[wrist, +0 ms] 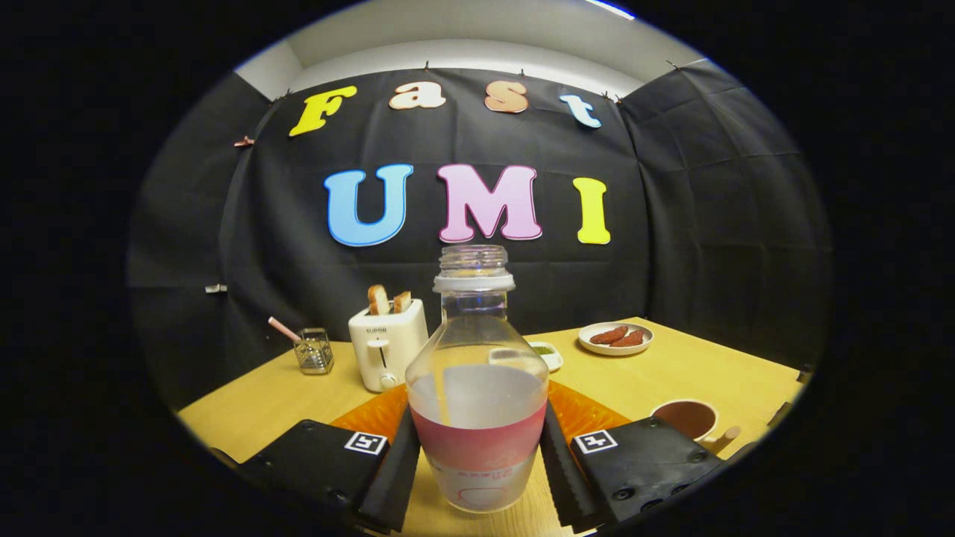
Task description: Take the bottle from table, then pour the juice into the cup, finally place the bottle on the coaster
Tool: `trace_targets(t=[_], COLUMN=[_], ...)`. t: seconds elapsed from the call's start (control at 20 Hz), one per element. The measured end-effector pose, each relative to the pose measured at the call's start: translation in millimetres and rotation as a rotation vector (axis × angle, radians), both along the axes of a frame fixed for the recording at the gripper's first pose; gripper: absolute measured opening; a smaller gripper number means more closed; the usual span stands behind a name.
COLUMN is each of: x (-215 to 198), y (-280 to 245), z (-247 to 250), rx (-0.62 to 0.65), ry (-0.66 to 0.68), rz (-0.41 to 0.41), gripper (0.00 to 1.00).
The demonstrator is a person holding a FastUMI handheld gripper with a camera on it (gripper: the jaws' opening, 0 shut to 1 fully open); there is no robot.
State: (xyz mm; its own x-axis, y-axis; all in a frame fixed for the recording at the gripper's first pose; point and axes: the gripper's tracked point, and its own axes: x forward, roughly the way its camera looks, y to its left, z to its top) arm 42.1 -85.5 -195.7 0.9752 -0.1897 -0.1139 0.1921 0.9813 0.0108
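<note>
Two fingers flank the uncapped bottle point(477, 388), gripper point(477, 470) closed against both its sides, bottle upright over the wooden table point(671, 373), orange coaster point(589, 414) just behind it, cup point(688, 418) off right, toaster point(388, 343) beyond left.

Gripper point(477, 477) level, jaws parted, fingers pressing both bottle point(477, 388) sides.

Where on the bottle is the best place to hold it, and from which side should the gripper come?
Grip the bottle at its lower body, on the labelled band, coming level from the front as the gripper does now. The bottle stands upright and uncapped, so a side grip keeps it from spilling. That part looks straighter than the rounded shoulder above. The fingers flank the band; whether they press it is unclear.
</note>
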Motion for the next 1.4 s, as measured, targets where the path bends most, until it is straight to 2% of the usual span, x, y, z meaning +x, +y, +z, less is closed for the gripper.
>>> trace_targets(t=[0.35, 0.65, 1.15, 1.4], x=[-21.0, -26.6, -31.0, -37.9], y=[-3.1, -12.4, -38.4, -50.4], z=[28.0, 20.6, -24.5, -41.3], rx=[0.148, 0.371, 0.870, 1.001], ry=[0.049, 0.089, 0.122, 0.144], rz=[0.043, 0.052, -0.063, -0.126], gripper=[0.76, 0.76, 0.75, 0.75])
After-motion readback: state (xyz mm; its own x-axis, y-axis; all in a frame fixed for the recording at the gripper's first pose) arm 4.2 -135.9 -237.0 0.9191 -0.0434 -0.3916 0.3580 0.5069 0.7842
